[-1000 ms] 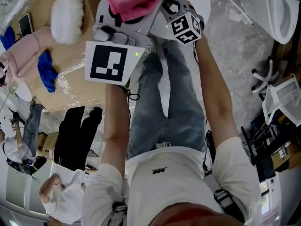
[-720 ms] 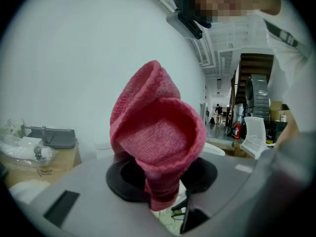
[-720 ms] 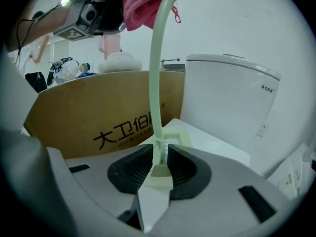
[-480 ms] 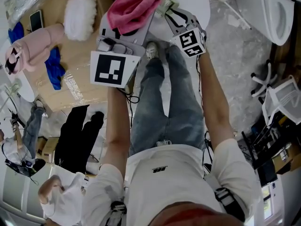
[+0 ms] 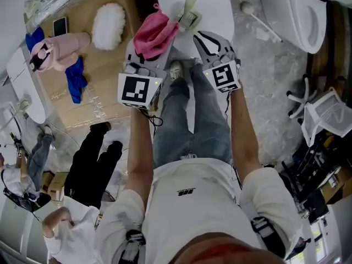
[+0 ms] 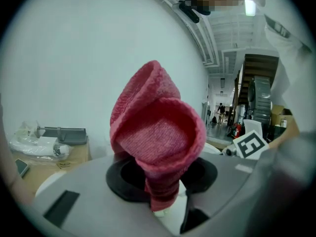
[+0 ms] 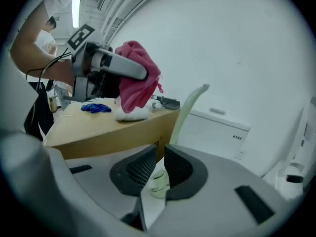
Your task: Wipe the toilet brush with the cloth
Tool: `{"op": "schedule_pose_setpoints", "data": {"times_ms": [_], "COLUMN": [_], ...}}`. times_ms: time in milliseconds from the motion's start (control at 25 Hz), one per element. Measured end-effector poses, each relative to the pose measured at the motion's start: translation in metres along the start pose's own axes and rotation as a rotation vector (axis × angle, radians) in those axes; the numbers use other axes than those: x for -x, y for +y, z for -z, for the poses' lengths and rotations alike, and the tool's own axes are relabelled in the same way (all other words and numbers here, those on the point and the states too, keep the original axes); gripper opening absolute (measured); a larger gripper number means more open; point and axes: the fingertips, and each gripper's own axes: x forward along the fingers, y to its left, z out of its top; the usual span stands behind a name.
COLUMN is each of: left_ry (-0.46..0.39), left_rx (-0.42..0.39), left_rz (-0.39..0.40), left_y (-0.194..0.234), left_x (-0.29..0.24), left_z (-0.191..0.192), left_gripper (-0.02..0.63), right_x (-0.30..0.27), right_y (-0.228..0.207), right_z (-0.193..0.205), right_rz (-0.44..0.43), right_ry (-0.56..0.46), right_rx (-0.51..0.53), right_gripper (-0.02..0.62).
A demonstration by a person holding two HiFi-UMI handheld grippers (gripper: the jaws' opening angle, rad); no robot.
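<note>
**A person stands between a toilet and a wooden table, with a cloth in one gripper and a toilet brush in the other.**

From the head view, the white toilet [image 5: 291,10] is at the upper right and the wooden table [image 5: 110,87] at the upper left, and both grippers are raised in front of the person's legs. The left gripper [image 6: 160,181] has closed its jaws on the pink cloth [image 6: 158,132], which stands up from them in a folded bunch. The right gripper [image 7: 157,174] has just been closing its jaws, and they now pinch the low end of the pale green toilet brush [image 7: 189,105]. Its handle curves upward, near the cloth but apart from it.
</note>
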Motion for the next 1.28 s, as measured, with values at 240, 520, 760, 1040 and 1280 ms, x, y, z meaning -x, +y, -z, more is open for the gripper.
{"op": "schedule_pose_setpoints", "data": {"times_ms": [240, 520, 760, 1040, 1280], "left_ry": [0.007, 0.007, -0.044, -0.105, -0.111], "left_rx": [0.040, 0.008, 0.000, 0.003, -0.008], "left_rz": [0.015, 0.045, 0.053, 0.043, 0.046], "left_y": [-0.022, -0.047, -0.066, -0.073, -0.080], "left_x": [0.034, 0.071, 0.111, 0.138, 0.152], "left_z": [-0.023, -0.061, -0.107, -0.144, -0.160], "left_gripper": [0.152, 0.149, 0.128, 0.124, 0.124], "right_x": [0.061, 0.121, 0.170, 0.201, 0.214], "right_y": [0.008, 0.016, 0.030, 0.030, 0.029], "right_z": [-0.079, -0.142, -0.191, -0.238, -0.261], "right_rz": [0.032, 0.075, 0.102, 0.116, 0.118], "right_ry": [-0.091, -0.156, -0.231, -0.285, -0.285], "right_rx": [0.000, -0.048, -0.195, -0.187, -0.160], "right_gripper": [0.006, -0.003, -0.004, -0.005, -0.003]}}
